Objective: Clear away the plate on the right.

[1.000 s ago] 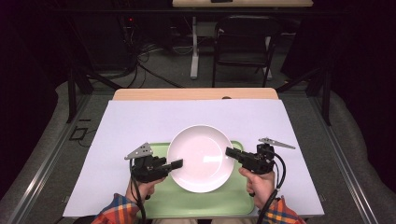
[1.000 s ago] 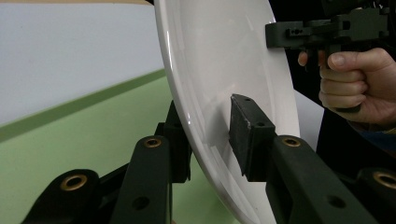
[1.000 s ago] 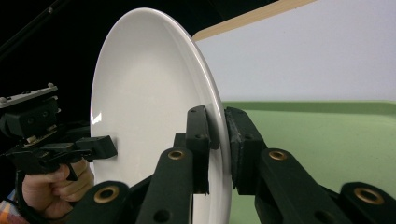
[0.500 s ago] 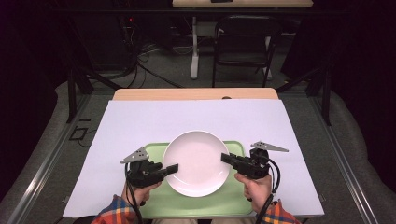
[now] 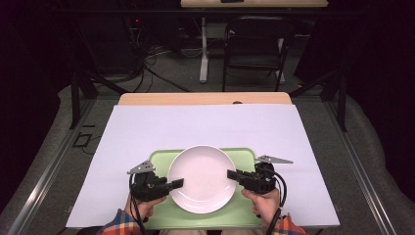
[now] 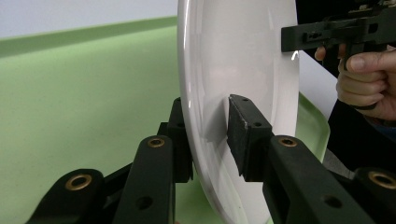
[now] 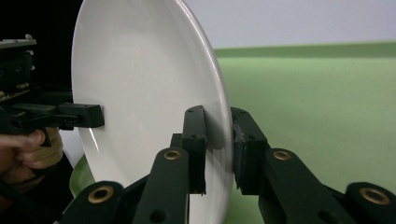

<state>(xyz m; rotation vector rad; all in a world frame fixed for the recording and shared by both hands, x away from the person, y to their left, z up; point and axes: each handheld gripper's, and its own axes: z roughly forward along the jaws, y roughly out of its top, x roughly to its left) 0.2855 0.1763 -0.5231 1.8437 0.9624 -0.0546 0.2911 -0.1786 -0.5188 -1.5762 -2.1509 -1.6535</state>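
The white plate (image 5: 202,178) sits over the middle of the green tray (image 5: 247,155), which lies at the near edge of the surface (image 5: 205,125) under its pale sheet; from above the plate covers most of the tray, leaving green at the corners and along the near side. The left tongs (image 5: 177,183) are clamped on the plate's left rim: in the left gripper view the plate (image 6: 243,70) stands between the two black jaws, one under the rim and one pressed on the inner face. The right tongs (image 5: 232,175) grip the opposite rim in the same way, and in the right gripper view the plate's (image 7: 144,88) edge is pinched between both pads, with the green tray (image 7: 317,102) behind it. Whether the plate rests on the tray or hangs just above it cannot be told. The person's hands come in from the near edge, with plaid sleeves at the wrists. Beyond the surface stand a dark chair (image 5: 254,46) and cables on the floor.
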